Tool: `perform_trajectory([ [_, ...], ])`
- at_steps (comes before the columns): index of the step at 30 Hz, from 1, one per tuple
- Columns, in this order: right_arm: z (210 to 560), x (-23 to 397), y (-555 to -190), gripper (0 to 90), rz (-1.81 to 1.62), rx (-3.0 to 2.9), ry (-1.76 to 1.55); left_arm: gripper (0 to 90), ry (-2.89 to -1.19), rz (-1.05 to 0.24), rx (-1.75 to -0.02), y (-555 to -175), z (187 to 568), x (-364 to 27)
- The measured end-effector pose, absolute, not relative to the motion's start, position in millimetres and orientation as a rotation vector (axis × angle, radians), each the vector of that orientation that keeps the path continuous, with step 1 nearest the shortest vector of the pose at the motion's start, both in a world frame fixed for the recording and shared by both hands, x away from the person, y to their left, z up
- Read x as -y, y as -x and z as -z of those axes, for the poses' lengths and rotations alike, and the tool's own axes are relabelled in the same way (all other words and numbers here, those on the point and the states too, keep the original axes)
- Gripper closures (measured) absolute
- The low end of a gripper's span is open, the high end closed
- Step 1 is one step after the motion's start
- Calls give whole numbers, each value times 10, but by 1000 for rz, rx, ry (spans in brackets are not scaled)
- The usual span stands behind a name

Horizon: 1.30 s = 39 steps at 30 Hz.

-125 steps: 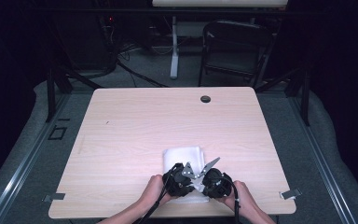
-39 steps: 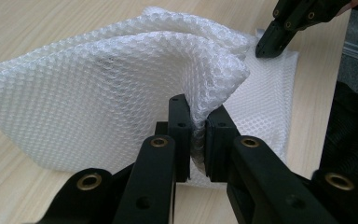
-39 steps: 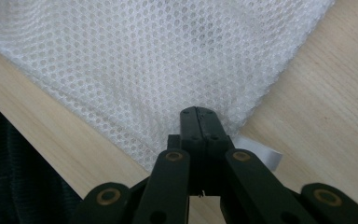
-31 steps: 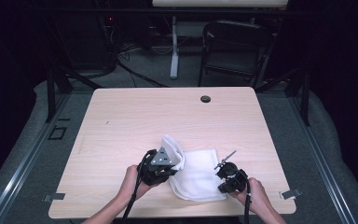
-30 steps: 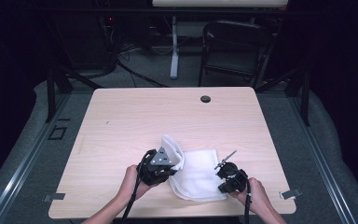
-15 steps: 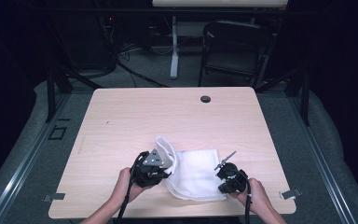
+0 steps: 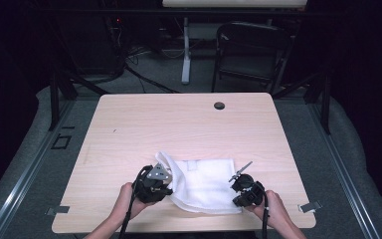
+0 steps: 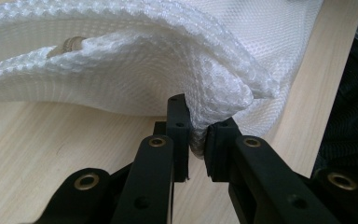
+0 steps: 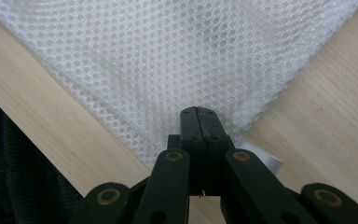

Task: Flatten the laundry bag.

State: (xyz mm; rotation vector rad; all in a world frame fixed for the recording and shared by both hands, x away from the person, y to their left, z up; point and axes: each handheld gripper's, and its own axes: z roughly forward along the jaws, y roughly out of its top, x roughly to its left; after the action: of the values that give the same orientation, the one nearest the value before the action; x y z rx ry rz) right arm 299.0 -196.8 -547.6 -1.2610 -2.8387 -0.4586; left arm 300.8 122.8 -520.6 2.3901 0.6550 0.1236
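A white mesh laundry bag (image 7: pixel 204 184) lies on the near half of the wooden table (image 7: pixel 129 129), a little right of centre, spread mostly flat with its long axis running left to right. Its left end is bunched and lifted into a thick rolled hem, and in the left gripper view a tan cord stopper (image 8: pixel 70 44) pokes out of that hem.

The relation that matters for the coming move is that the bag stretches between the 2 grippers, each at 1 end of the long axis, so the cloth lies to the right of the left one and to the left of the right one. Neither hand is plainly nearer; both are at the bag's near edge.

The left gripper (image 7: pixel 154 183) sits at the bag's left end. Its jaws stand only slightly apart, with a thick fold of mesh (image 8: pixel 216 100) pinched between them, and the bag rises from the pinch and spreads away over the table.

The right gripper (image 7: pixel 243 188) is at the near right corner. Its jaws are pressed together over the corner's tip, and the mesh fans out far of them in a flat triangle; I judge that it has the corner, though the pinched cloth itself is hidden between the jaws.

With both ends held, the next move probably calls for pulling or lifting along that axis.
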Motion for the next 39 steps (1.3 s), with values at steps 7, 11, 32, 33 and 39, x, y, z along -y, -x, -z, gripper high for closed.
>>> perform_trajectory([
  [7,5475,1961,-2978,900,457,2832,1244,819,-2413,-99,-688,-3028,5250,-1288],
  [11,5477,1965,-2981,900,467,2820,1241,816,-2422,-72,-698,-3040,5287,-1314],
  [32,5489,2006,-2995,900,507,2835,1181,609,-2505,95,-747,-3020,5364,-1563],
  [33,5500,2002,-2989,900,531,2825,1186,561,-2520,87,-765,-3000,5362,-1581],
  [39,5494,1997,-2986,858,549,2846,1158,373,-2522,84,-857,-2930,5356,-1813],
])
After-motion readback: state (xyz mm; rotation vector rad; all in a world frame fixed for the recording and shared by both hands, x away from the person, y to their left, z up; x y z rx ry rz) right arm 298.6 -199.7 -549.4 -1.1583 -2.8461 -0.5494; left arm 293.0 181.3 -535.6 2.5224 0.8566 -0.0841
